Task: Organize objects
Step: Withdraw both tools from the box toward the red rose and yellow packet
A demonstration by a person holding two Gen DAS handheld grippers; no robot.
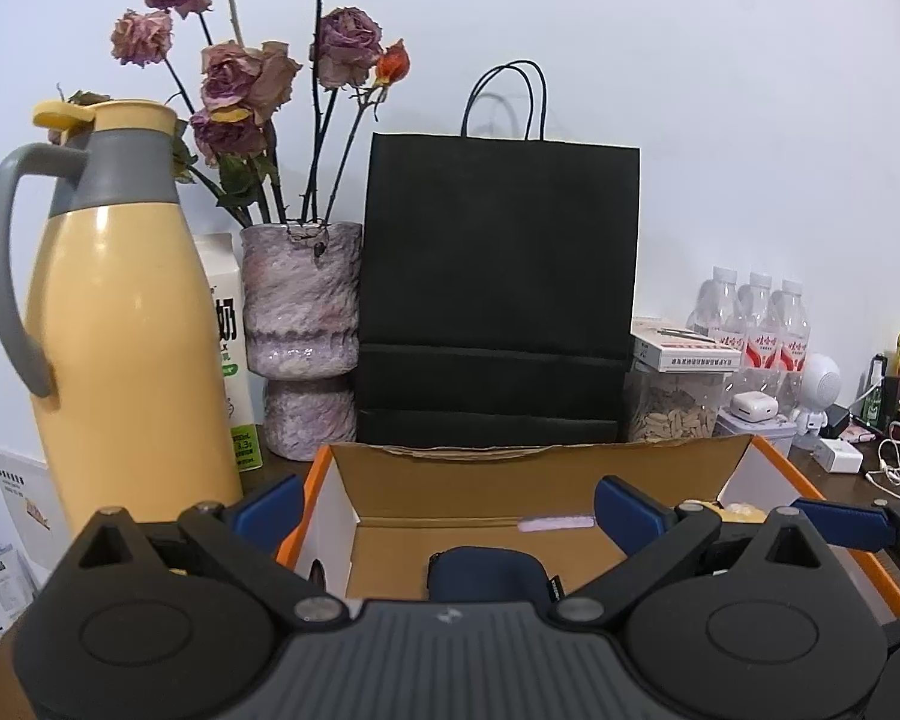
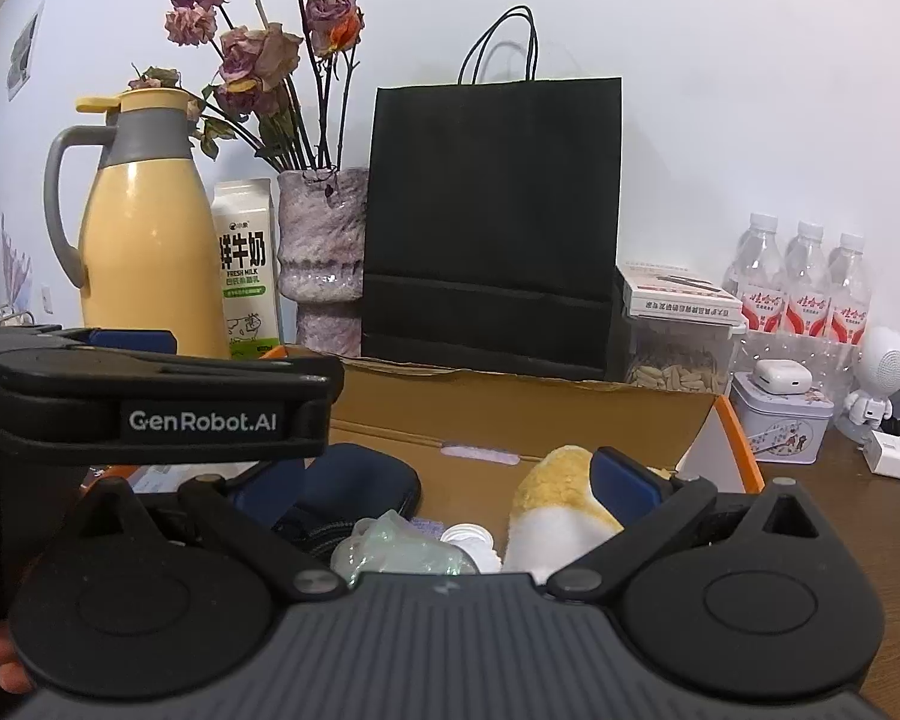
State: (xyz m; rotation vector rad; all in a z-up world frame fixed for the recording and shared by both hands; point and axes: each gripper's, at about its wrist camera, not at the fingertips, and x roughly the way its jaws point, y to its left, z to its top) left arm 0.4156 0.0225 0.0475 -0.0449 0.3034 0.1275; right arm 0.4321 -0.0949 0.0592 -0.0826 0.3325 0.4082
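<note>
Both grippers, left (image 1: pixel 447 510) and right (image 2: pixel 444 480), hovered with fingers spread wide and empty over the cardboard box (image 2: pixel 510 414), where the plush toy (image 2: pixel 561 504) lay lengthwise beside the right one's fingers.

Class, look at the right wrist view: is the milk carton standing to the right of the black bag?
No, the milk carton stands left of the black bag, between the yellow jug and the vase.

Three water bottles (image 2: pixel 804 276), one thermos (image 2: pixel 144 228), one milk carton (image 2: pixel 246 270), one black bag (image 2: pixel 492 216).
</note>
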